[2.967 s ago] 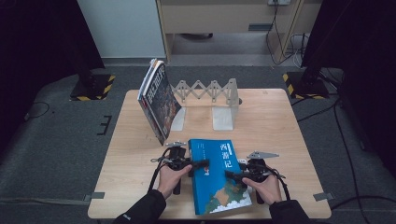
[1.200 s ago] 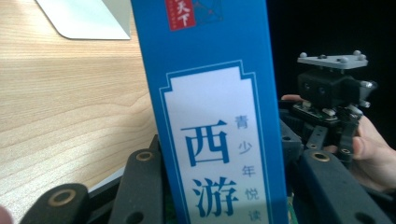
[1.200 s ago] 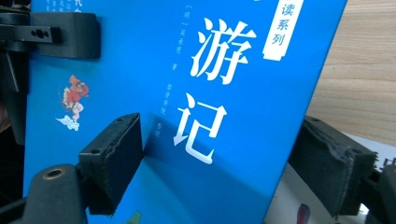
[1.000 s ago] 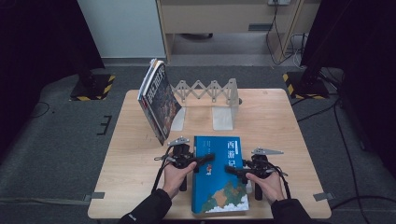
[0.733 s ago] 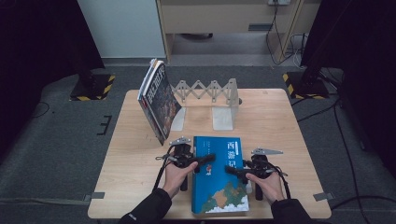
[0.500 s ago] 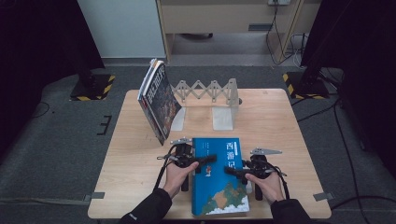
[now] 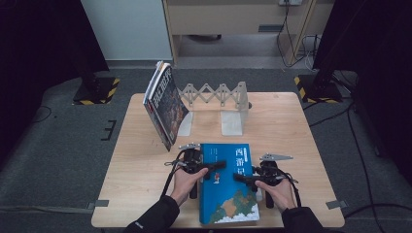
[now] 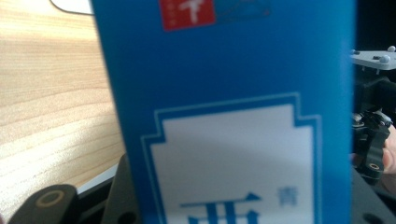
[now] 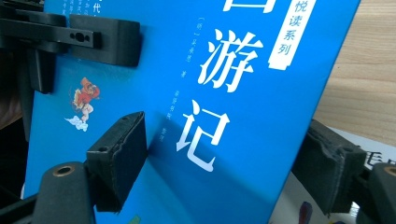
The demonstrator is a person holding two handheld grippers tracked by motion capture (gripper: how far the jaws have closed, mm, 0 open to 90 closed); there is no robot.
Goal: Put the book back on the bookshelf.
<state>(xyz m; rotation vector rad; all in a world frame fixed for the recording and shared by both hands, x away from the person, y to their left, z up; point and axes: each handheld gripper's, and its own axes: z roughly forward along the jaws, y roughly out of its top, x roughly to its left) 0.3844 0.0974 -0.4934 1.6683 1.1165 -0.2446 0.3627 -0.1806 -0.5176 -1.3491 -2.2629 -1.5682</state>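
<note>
While the blue book (image 7: 227, 182) sits at the counter's (image 7: 301, 131) near edge, both hand-held grippers, left (image 7: 217, 165) and right (image 7: 239, 177), pinch it. Item: thin glossy paperback, light, flexible, likely slippery; keep your grips at opposite edges.

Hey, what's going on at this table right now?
A person at a wooden table holds a blue book from both sides, the left gripper on its left edge and the right gripper on its right edge, jaws over the cover. Behind it stands an expandable book rack, with another book leaning at its left end.
</note>
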